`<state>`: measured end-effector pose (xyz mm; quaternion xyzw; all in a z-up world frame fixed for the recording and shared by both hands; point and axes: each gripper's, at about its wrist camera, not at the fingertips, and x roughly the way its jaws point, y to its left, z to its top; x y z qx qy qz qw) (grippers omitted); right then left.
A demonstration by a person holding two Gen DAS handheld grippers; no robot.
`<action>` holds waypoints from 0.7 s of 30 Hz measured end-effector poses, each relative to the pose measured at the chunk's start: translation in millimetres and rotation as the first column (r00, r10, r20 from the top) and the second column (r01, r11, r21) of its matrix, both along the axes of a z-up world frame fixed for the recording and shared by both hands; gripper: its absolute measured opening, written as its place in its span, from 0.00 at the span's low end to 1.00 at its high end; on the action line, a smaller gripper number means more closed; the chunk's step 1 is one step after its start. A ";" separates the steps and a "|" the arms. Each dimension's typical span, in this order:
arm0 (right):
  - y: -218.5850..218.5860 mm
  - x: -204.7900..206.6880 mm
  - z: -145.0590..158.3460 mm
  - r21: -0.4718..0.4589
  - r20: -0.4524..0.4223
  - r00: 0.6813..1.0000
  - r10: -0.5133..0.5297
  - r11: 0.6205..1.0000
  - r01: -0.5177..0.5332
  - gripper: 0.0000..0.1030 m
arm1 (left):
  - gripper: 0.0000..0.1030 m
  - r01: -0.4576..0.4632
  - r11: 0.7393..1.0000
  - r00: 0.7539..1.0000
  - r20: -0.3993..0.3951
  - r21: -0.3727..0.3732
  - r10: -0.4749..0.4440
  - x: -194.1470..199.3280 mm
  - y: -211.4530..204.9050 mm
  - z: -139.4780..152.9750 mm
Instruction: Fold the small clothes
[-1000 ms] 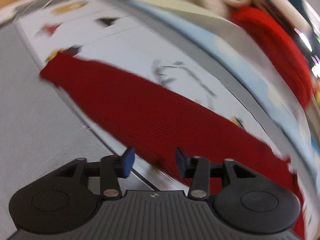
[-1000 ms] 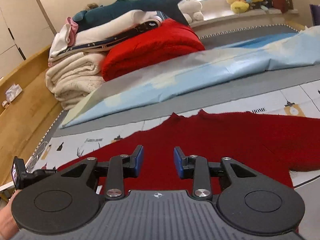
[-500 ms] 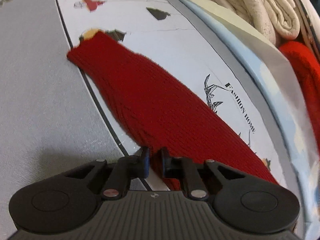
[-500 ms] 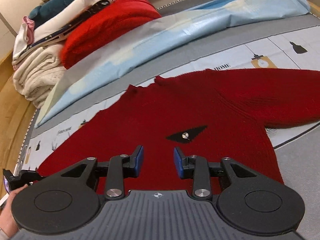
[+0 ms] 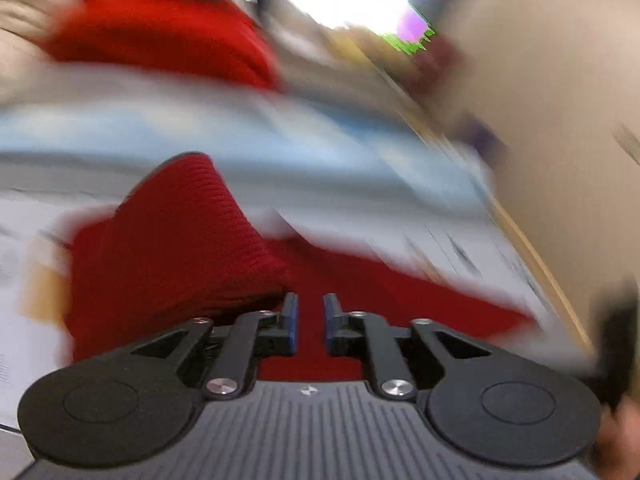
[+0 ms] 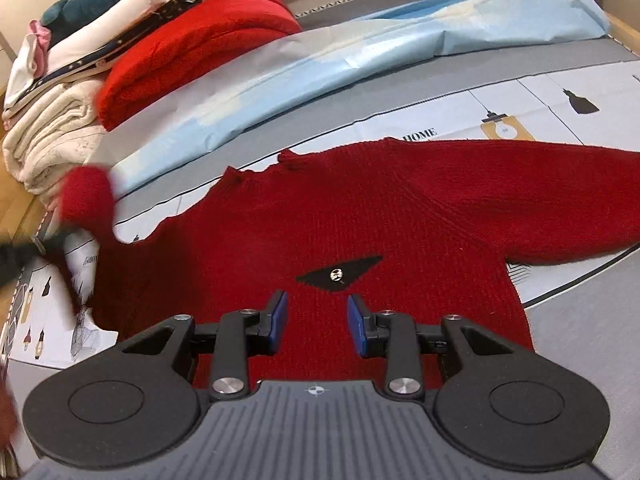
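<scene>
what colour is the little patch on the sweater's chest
Black, with a small silver stud on the patch; clearest in the right wrist view, against the red sweater.

My right gripper [image 6: 315, 322] sits over the lower body of the sweater [image 6: 360, 232], which lies flat on the printed sheet [image 6: 520, 112]. One sleeve [image 6: 560, 200] stretches off to my right; the other sleeve [image 6: 86, 192] is raised at far left. Behind the sweater lies a folded sheet [image 6: 360, 52], and behind that, to the left, a stack of folded blankets [image 6: 132, 52].

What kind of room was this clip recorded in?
Most likely a bedroom: the red sweater lies on a printed bed sheet, with a stack of folded blankets and clothes behind it and plush toys at the back.
</scene>
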<state>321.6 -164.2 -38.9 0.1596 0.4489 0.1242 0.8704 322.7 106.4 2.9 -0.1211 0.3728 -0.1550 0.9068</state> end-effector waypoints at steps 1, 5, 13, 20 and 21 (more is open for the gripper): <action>-0.7 3.0 -0.2 0.001 -0.002 1.000 -0.009 1.000 0.009 0.34 | 0.20 0.009 1.000 1.000 0.000 0.027 -0.009 -1.8 -7.0 -3.0; -5.6 15.7 -0.6 0.011 -0.006 0.999 -0.048 0.999 0.048 0.34 | 0.21 -0.093 0.995 0.995 -0.046 -0.040 0.091 7.0 22.8 -2.2; 23.1 36.7 -15.8 0.000 -0.020 0.999 0.031 1.000 -0.031 0.39 | 0.21 -0.489 0.866 0.850 -0.166 0.102 0.500 26.9 126.2 -3.2; 94.4 39.1 -30.8 -0.219 0.060 0.968 0.244 0.949 -0.225 0.44 | 0.23 -0.563 0.826 0.806 -0.229 -0.014 0.546 23.4 158.9 -1.4; 102.6 37.3 -34.1 -0.276 0.077 0.958 0.277 0.929 -0.247 0.44 | 0.23 -0.562 0.827 0.807 -0.230 -0.017 0.543 23.8 161.7 -0.5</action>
